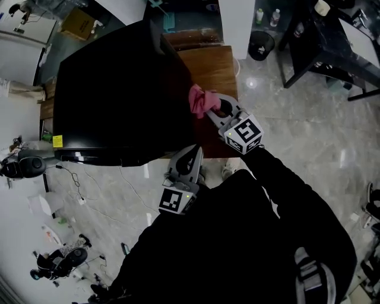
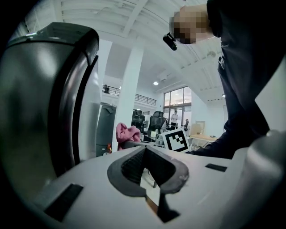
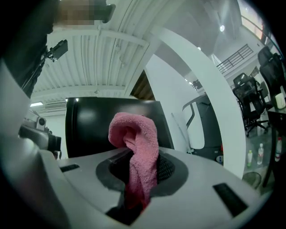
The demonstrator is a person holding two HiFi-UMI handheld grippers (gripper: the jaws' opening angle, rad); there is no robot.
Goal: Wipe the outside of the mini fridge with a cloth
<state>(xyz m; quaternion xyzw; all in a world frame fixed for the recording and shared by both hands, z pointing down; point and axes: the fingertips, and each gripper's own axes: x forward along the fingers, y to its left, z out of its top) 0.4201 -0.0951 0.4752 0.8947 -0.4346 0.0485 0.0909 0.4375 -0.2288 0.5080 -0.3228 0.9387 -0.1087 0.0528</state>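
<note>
Wooden table (image 1: 209, 66) straight ahead of you, its brown top in view. Beyond it, far: a white pillar (image 1: 236, 18), with a black waste bin (image 1: 261, 45) just to its right on the grey stone floor (image 1: 309, 130). Two bottles (image 1: 274, 16) stand behind the bin. Far right you have a black-framed table (image 1: 317, 37). Far left: a cardboard box (image 1: 78, 22), and a white cabinet (image 1: 21, 41) beside it. On the floor at your near left, a thin black cable (image 1: 70, 175) trails from a dark machine (image 1: 24, 166); what kind, you cannot tell. Your left gripper view shows office chairs (image 2: 155, 121) far off below tall windows (image 2: 178, 103).
</note>
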